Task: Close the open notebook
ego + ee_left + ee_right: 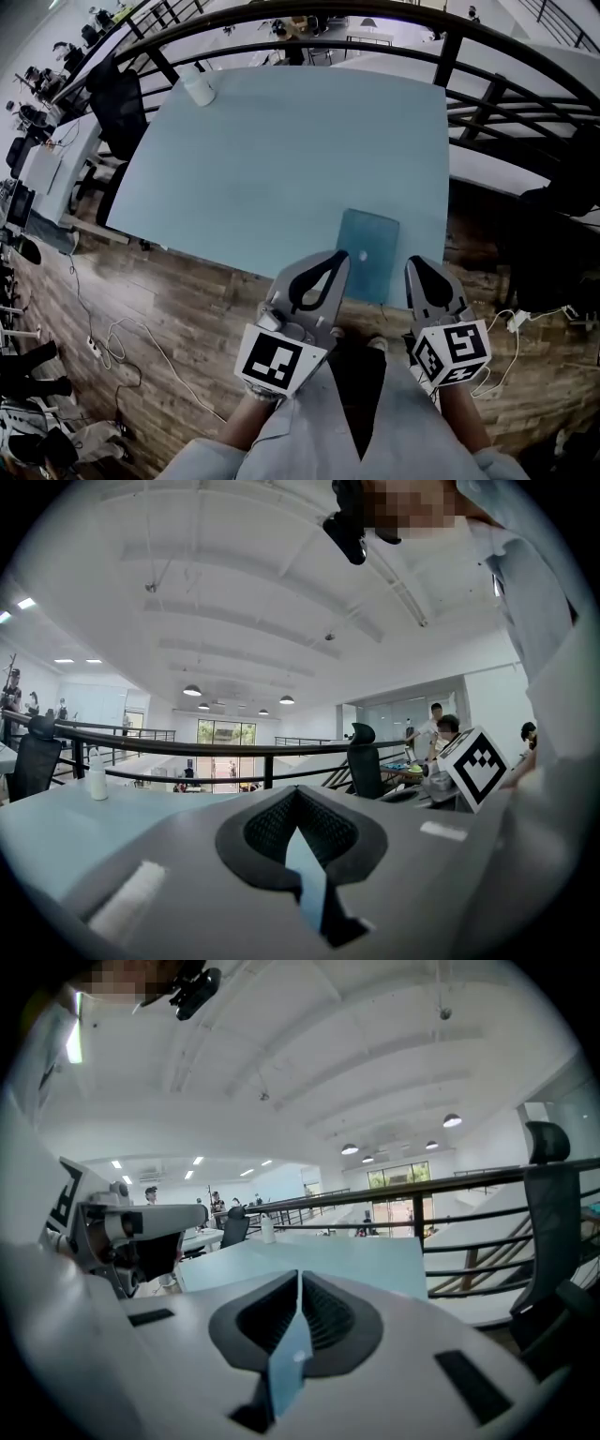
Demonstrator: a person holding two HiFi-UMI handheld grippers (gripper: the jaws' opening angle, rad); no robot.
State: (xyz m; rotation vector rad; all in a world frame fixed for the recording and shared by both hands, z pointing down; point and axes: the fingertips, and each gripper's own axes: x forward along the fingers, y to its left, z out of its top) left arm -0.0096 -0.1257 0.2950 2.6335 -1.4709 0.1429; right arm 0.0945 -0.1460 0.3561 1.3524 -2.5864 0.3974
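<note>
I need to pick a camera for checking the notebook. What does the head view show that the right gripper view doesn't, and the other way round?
Head view only: the teal notebook, lying flat and closed at the near edge of the blue table, and the wooden floor. Right gripper view only: the right gripper seen along its jaws, tips together with nothing between, and the ceiling lamps. Both: the table, the white bottle, the railing and the left gripper.
</note>
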